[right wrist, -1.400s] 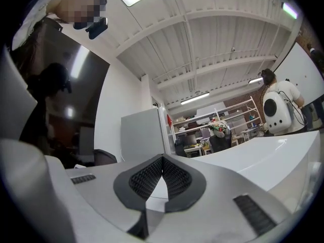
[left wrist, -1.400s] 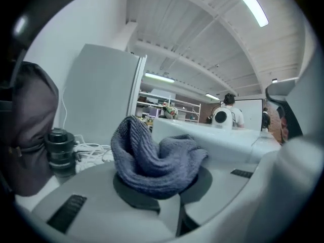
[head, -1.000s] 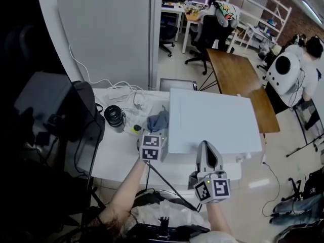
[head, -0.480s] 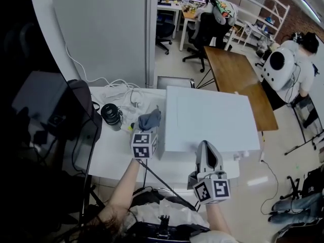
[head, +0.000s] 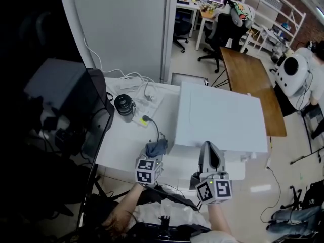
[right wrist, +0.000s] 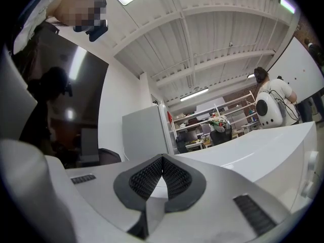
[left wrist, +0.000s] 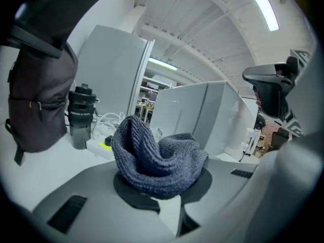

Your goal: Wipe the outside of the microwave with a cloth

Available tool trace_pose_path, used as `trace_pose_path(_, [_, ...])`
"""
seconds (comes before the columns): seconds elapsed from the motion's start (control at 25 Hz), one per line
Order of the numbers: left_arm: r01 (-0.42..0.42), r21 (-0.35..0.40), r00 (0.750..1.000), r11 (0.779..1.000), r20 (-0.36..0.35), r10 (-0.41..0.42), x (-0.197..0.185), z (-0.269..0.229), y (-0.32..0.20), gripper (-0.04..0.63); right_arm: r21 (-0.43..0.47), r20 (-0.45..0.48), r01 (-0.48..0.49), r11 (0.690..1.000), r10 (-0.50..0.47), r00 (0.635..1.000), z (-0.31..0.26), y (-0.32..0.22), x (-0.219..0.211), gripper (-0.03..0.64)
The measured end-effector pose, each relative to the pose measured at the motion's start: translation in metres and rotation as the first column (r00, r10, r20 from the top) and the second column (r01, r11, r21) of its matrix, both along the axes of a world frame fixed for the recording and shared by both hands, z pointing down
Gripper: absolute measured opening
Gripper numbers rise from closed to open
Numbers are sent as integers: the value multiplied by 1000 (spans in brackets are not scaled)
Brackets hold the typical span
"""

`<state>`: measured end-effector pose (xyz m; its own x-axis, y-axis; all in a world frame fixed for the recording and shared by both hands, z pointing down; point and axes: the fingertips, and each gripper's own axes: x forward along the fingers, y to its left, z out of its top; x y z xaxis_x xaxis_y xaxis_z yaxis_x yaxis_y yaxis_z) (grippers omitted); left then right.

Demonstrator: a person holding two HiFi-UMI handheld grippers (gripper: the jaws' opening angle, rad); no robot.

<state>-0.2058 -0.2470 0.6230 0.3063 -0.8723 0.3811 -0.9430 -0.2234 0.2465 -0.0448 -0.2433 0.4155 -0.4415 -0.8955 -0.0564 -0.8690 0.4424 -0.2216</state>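
Observation:
The white microwave [head: 220, 118] stands on the white table [head: 121, 146], its top facing me. My left gripper [head: 153, 155] is shut on a crumpled blue-grey cloth [head: 156, 148], held at the microwave's near left corner, close to its left side. In the left gripper view the cloth [left wrist: 157, 156] bulges from the closed jaws, with the microwave [left wrist: 197, 118] just beyond it. My right gripper [head: 210, 153] is shut and empty, over the microwave's front edge. In the right gripper view its pads [right wrist: 172, 178] meet, and the microwave's top [right wrist: 253, 148] lies ahead.
A black bottle [head: 124, 107], a power strip with white cables [head: 142, 97] and a dark backpack [head: 96, 110] sit on the table's left part. A grey partition [head: 121, 29] stands behind. A wooden table [head: 248, 77] and office chairs are beyond the microwave.
My left gripper has drawn the cloth back along the microwave's left side, from the far left corner to the near left corner. The right gripper has stayed in place.

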Motion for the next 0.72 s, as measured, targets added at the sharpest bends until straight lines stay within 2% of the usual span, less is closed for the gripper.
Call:
trace_pose_path(0.16, [-51,-9,999,999,5,51,21,11,-7,49,3,2,-13,1000,13,1000,-1,0,3,17])
trace_pose_path(0.72, [-111,70,993,991,57,108,10,0,-107,49,19,-8,-108,994,108,994,-5,-12,24,17])
